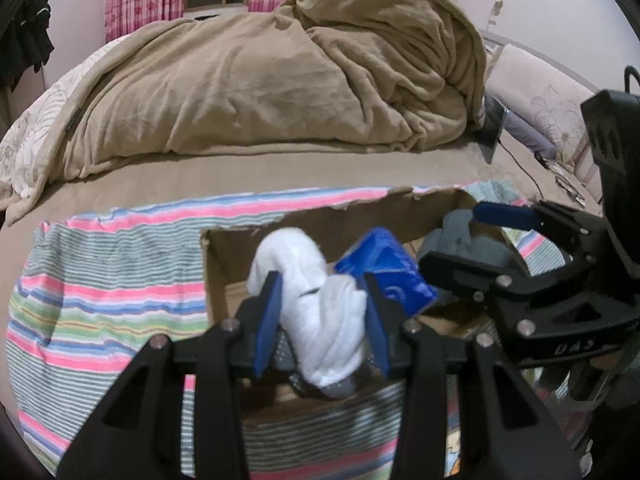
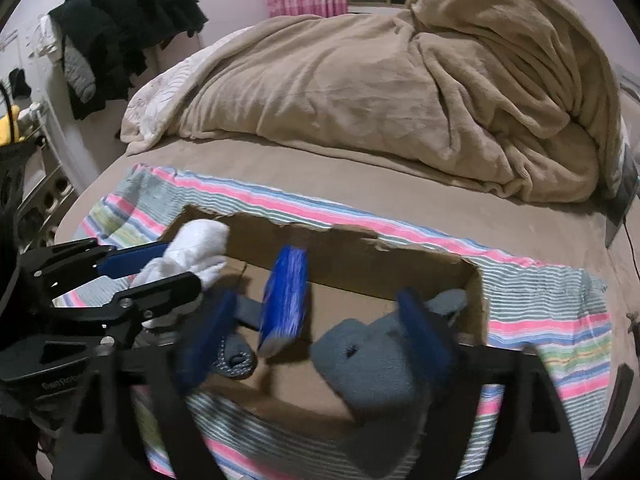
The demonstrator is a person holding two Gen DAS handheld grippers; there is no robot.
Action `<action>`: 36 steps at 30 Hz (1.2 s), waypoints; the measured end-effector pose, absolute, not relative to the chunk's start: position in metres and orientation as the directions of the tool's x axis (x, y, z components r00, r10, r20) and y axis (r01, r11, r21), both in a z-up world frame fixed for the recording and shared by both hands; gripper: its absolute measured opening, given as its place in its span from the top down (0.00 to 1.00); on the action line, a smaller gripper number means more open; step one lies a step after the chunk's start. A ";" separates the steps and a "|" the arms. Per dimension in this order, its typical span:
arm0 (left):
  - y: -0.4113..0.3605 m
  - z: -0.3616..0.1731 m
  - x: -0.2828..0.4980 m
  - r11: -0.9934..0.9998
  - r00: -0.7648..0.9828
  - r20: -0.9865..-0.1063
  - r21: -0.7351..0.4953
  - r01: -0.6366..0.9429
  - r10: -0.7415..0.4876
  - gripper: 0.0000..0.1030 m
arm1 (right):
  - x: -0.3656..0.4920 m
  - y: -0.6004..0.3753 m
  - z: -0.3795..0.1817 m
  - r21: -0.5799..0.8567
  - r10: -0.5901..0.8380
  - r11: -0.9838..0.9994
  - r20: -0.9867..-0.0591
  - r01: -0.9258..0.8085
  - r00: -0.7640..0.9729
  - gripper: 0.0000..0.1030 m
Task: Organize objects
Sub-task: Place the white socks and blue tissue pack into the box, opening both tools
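A shallow cardboard box (image 1: 216, 268) (image 2: 360, 260) lies on a striped cloth on the bed. My left gripper (image 1: 322, 308) is shut on a white sock bundle (image 1: 316, 300), held over the box's left part; it also shows in the right wrist view (image 2: 196, 256). A blue packet (image 1: 384, 268) (image 2: 286, 300) stands tilted in the box. My right gripper (image 2: 316, 328) is open over the box, blurred, with a grey sock bundle (image 2: 372, 364) against its right finger (image 2: 424, 332). A small grey rolled sock (image 2: 236, 356) lies by its left finger.
The striped cloth (image 1: 100, 288) (image 2: 540, 320) covers the near bed. A heaped tan blanket (image 1: 280, 76) (image 2: 400, 80) fills the far bed. Dark clothes (image 2: 120, 28) hang at the left wall. A tablet (image 1: 494, 128), cable and glasses (image 1: 568, 188) lie at the right.
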State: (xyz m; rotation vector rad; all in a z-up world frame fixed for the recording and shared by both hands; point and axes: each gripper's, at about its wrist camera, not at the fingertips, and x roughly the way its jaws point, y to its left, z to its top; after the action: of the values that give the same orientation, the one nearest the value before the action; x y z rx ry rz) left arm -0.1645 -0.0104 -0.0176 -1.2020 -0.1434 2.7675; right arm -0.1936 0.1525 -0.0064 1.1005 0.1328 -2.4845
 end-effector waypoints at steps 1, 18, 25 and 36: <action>-0.011 -0.018 -0.164 -0.989 -0.674 -0.725 -0.132 -0.066 0.142 0.58 | -0.193 0.154 -0.006 0.083 -0.336 -0.909 -0.726 0.409 -0.600 0.08; -0.004 0.000 -0.131 -0.998 -0.710 -0.702 -0.055 -0.012 0.048 0.58 | -0.156 0.168 0.011 0.065 -0.312 -0.923 -0.704 0.380 -0.638 0.08; -0.001 0.007 -0.112 -0.998 -0.707 -0.705 -0.061 -0.022 0.058 0.58 | -0.135 0.176 0.020 0.081 -0.325 -0.922 -0.695 0.379 -0.642 0.08; 0.008 0.011 -0.075 -0.996 -0.703 -0.707 -0.080 -0.032 0.080 0.58 | -0.098 0.182 0.019 0.072 -0.292 -0.933 -0.727 0.353 -0.621 0.08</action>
State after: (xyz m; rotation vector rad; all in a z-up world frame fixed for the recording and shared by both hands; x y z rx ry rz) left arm -0.0755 0.0079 0.0109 -1.1851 -0.0955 2.8424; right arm -0.0985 0.1823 0.0190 1.1215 0.1094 -2.5430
